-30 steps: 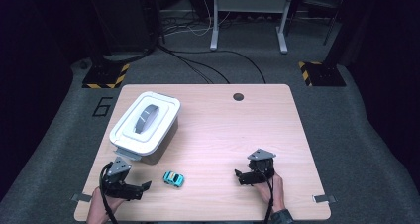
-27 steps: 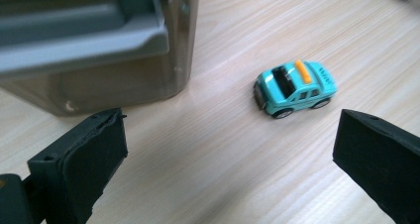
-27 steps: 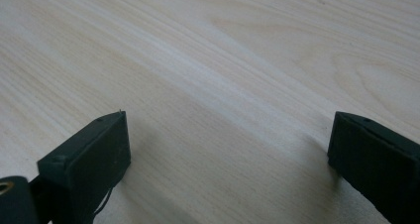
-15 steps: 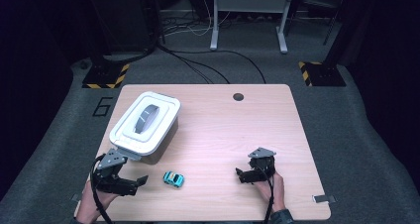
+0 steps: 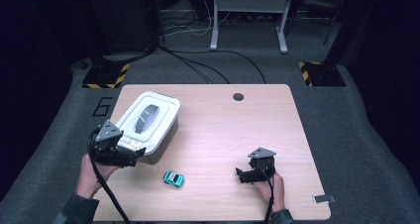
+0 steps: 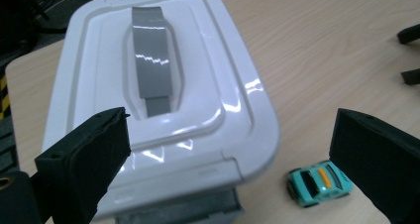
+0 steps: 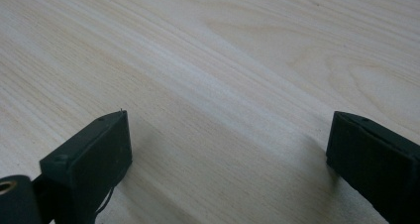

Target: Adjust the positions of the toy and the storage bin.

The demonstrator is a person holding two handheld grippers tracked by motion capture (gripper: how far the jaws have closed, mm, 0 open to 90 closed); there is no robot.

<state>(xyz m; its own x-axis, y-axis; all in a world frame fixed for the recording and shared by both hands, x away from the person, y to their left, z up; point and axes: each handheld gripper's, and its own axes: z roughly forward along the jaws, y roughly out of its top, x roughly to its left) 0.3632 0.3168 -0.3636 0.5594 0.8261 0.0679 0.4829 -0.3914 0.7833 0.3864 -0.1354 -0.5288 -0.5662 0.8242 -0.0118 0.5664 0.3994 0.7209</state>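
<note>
Dark grey carpet and black stands surround a light wood table (image 5: 237, 130) in the high view, with a white lidded bin (image 5: 148, 122) sitting toward the table's left and a little teal toy car (image 5: 173, 179) in front of it, near the front edge. The left gripper (image 5: 126, 157) is held up by the person's left hand (image 5: 91, 177) right at the bin's near corner; a second ago it was lower and closer to the table's front-left edge, so it's moved up toward the bin. The right gripper (image 5: 245, 175) sits low on the table's right side with the right hand (image 5: 272, 187) behind it, pretty much where it was before. From the left gripper view, its jaws are spread wide, hovering over the bin's near edge, grey handle (image 6: 151, 65) lying flat in the lid, car off to the right on the wood. From the right gripper view, jaws are wide apart too, holding nothing, just bare wood grain between them.
</note>
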